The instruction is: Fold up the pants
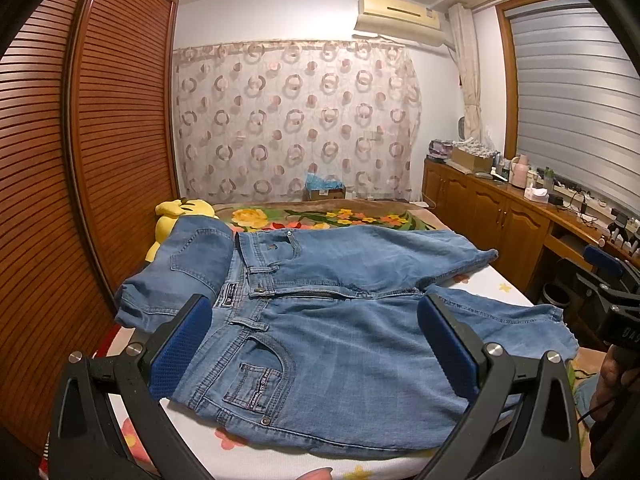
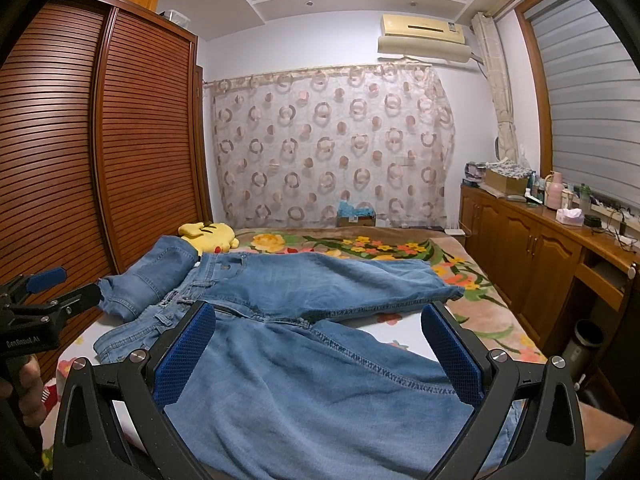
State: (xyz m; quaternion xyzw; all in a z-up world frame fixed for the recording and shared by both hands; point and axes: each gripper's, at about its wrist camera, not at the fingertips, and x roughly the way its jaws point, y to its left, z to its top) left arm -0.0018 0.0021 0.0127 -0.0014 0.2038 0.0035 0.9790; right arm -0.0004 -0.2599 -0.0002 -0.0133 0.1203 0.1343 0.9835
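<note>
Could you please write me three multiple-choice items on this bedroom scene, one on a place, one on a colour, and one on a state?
1. Where do the blue jeans lie?
A. spread on the bed
B. on the wooden cabinet
C. hung on the wardrobe

2. What colour is the plush toy beyond the jeans' waistband?
A. red
B. yellow
C. green

3. How does the left gripper stand?
A. shut on a trouser leg
B. shut on the waistband
C. open, holding nothing

Answers:
1 A: both views show the denim laid flat across the floral bedding.
2 B: the toy by the wardrobe is plainly yellow.
3 C: its blue padded fingers stand wide apart over the jeans with no cloth pinched; the right gripper looks the same.
</note>
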